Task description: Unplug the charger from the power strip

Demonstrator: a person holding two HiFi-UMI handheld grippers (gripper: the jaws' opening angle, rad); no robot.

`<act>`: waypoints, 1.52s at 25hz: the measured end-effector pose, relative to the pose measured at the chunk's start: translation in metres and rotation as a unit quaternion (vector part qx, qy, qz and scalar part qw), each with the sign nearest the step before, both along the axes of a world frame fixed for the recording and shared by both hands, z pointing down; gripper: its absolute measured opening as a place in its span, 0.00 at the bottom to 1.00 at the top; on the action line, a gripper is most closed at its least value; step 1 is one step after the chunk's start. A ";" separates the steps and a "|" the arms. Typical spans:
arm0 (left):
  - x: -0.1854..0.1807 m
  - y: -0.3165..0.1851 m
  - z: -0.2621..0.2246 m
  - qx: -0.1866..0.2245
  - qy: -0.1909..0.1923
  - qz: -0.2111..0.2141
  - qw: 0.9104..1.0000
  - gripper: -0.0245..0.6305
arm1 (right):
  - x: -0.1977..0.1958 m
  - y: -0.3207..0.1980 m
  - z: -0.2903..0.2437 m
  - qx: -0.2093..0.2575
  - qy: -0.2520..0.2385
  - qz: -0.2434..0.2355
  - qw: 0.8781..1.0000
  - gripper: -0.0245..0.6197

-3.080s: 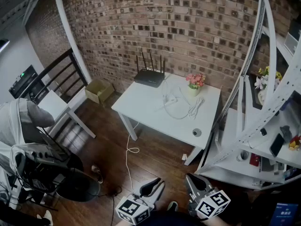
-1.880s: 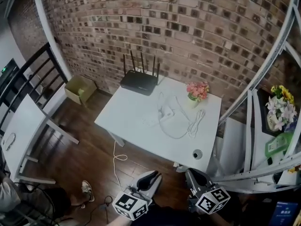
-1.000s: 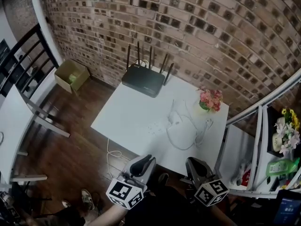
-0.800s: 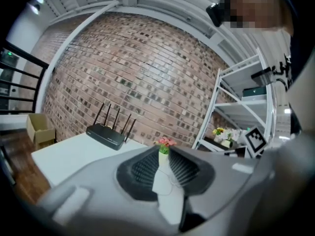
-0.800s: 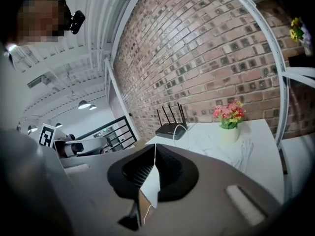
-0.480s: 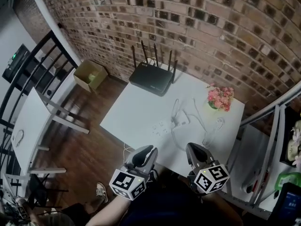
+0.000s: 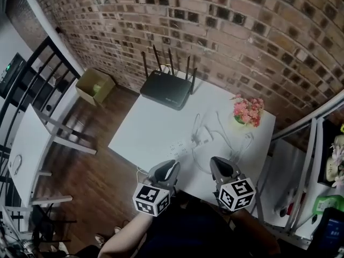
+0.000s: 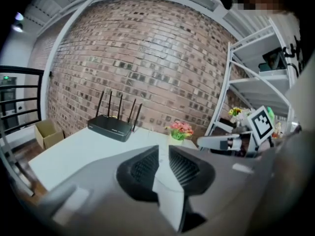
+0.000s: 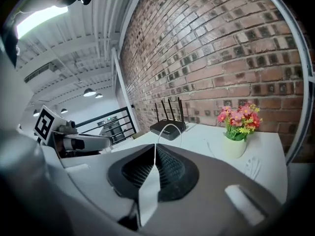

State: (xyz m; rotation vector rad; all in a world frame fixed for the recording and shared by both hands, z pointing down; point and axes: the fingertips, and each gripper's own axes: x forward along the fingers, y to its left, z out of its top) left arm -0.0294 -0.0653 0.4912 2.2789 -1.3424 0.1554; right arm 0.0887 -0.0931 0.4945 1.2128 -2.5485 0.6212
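A white power strip (image 7: 177, 148) lies near the middle of the white table (image 7: 145, 128), with a white charger (image 7: 200, 139) at its right end and white cables (image 7: 236, 144) looping off to the right. Both grippers hover over the table's near edge, short of the strip. My left gripper (image 7: 165, 171) (image 8: 163, 149) has a narrow gap between its jaws with nothing in it. My right gripper (image 7: 219, 167) (image 9: 155, 154) has its jaws together, holding nothing. The strip and charger are hidden behind the jaws in both gripper views.
A black router (image 7: 166, 93) with antennas stands at the table's back edge against the brick wall. A pot of pink flowers (image 7: 246, 112) sits at the back right. A metal shelf (image 7: 306, 160) stands to the right, a cardboard box (image 7: 94, 86) and black railing to the left.
The view has closed in on the table. Both grippers have moved forward and down, from above the floor to over the table's near edge. Their jaws look unchanged.
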 end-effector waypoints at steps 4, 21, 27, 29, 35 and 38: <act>-0.006 -0.013 0.028 -0.019 -0.013 0.010 1.000 0.13 | -0.012 -0.012 0.021 -0.010 0.039 -0.007 0.999 0.08; -0.009 -0.063 0.151 -0.086 -0.139 0.063 0.984 0.24 | -0.069 -0.065 0.123 -0.026 0.253 -0.029 0.967 0.35; 0.004 -0.073 0.170 -0.092 -0.156 0.086 0.980 0.24 | -0.083 -0.076 0.128 -0.022 0.297 -0.041 0.954 0.33; 0.006 -0.075 0.173 -0.094 -0.161 0.088 0.978 0.24 | -0.084 -0.077 0.135 -0.028 0.305 -0.044 0.951 0.33; 0.005 -0.074 0.185 -0.099 -0.173 0.087 0.976 0.23 | -0.083 -0.078 0.144 -0.046 0.301 -0.042 0.952 0.31; 0.004 -0.073 0.184 -0.100 -0.174 0.087 0.976 0.17 | -0.083 -0.079 0.145 -0.049 0.298 -0.040 0.952 0.29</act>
